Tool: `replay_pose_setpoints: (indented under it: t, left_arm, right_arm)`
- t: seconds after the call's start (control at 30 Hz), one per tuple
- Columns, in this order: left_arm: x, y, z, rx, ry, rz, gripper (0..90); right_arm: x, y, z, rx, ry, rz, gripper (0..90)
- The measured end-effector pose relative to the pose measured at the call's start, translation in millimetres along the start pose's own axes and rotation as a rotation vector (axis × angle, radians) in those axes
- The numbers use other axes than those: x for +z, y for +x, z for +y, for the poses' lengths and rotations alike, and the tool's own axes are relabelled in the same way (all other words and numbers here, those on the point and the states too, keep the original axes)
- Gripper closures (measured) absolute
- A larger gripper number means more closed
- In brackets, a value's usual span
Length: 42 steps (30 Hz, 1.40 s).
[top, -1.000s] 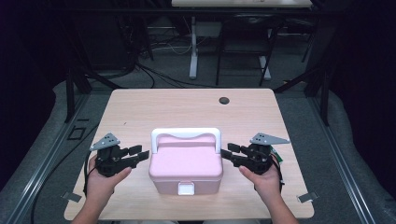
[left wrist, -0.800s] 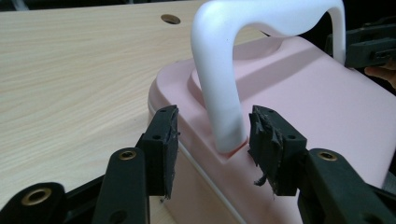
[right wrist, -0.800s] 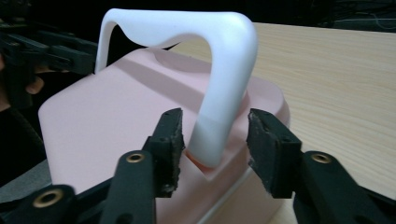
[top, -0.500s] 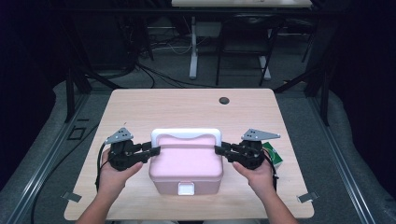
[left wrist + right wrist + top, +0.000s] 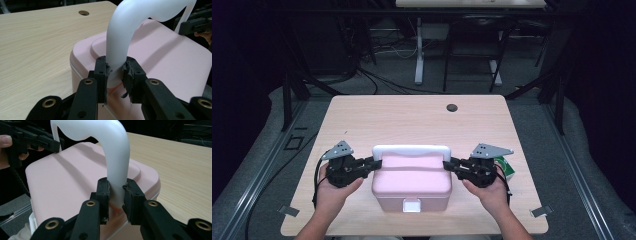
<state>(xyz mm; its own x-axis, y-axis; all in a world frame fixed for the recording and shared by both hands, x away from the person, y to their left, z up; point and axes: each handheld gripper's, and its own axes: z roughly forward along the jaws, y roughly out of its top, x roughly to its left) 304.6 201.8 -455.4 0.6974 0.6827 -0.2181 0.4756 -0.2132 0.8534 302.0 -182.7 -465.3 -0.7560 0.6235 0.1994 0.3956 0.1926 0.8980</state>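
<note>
Wooden desk (image 5: pixel 412 115): pink box (image 5: pixel 412 182), rigid, smooth; left gripper (image 5: pixel 373 164), right gripper (image 5: pixel 448 163) just closed, clamped on white handle (image 5: pixel 410 149) ends.

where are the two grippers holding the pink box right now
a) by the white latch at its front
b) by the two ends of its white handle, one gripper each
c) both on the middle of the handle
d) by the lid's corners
b: the left gripper pinches one leg of the white handle and the right gripper pinches the other, low down beside the lid of the pink box.
</note>
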Motion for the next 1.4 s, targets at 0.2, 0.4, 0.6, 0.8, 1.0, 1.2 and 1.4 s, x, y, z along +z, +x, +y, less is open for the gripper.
replay_pose_setpoints:
  t: [0.2, 0.4, 0.6, 0.8, 1.0, 1.2, 1.4]
  left_arm:
    - [-1.1, -1.3, 0.6, 0.005, 0.009, -0.002, 73.7]
    - [-3.3, -0.8, 7.4, -0.006, 0.018, -0.005, 73.2]
    - [-24.6, -1.9, 12.8, -0.007, -0.042, 0.008, 67.1]
    - [-42.5, 1.4, 1.0, -0.018, -0.013, 0.026, 74.3]
    - [-50.7, -1.7, -21.0, -0.015, 0.023, -0.004, 84.5]
    - [-42.2, -9.8, -33.9, 0.015, 0.051, -0.035, 89.8]
    - [-30.8, -15.7, -35.0, 0.004, 0.065, -0.077, 89.9]
  right_arm:
    - [-1.5, 1.0, -1.2, -0.007, -0.001, 0.005, 75.4]
    - [-2.7, -1.5, 3.8, 0.022, 0.002, 0.012, 75.6]
    - [-3.3, -5.1, 10.0, 0.071, -0.014, 0.039, 75.8]
    - [-4.3, -6.3, 14.5, 0.077, -0.010, 0.036, 75.7]
    - [-4.5, -6.4, 20.3, 0.092, -0.010, 0.031, 75.7]
    - [-4.5, -7.0, 23.4, 0.102, -0.010, 0.022, 75.6]
    - [-4.3, -7.9, 25.4, 0.108, -0.015, 0.029, 75.6]
